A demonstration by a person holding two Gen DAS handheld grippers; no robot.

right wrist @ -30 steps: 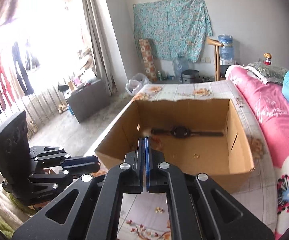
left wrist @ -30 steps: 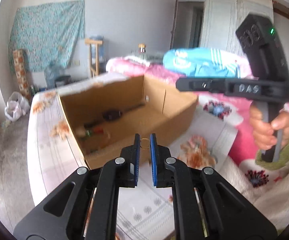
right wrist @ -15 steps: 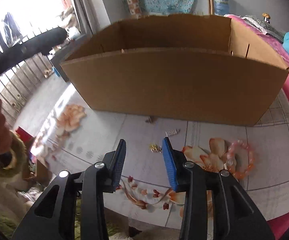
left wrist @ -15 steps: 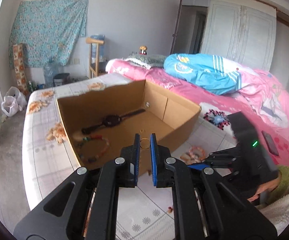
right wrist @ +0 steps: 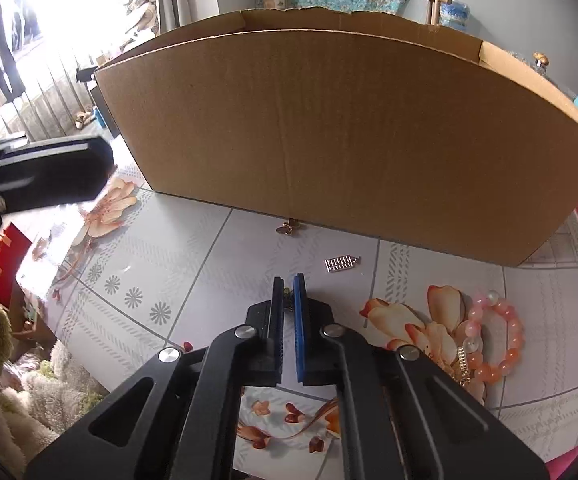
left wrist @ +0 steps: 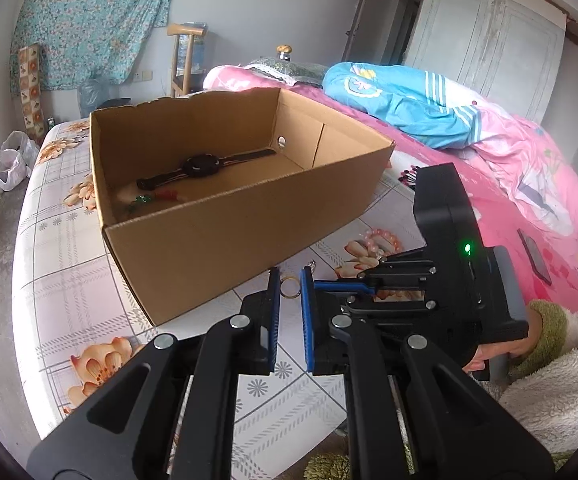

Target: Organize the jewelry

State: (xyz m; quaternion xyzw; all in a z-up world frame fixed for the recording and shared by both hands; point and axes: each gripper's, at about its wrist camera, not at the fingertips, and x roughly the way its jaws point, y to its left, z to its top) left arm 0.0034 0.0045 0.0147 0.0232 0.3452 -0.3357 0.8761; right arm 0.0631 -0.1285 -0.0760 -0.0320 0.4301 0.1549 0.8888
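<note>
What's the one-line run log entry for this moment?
left gripper: shut on gold ring | right gripper: closing on small charm | cardboard box: watch inside

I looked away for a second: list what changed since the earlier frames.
The right gripper dropped from above the cardboard box to the tablecloth in front of it, opened, then closed on a small gold trinket. The left gripper still holds its gold ring; the watch stayed in the box.

left view above box (left wrist: 229, 216), right low, close
</note>
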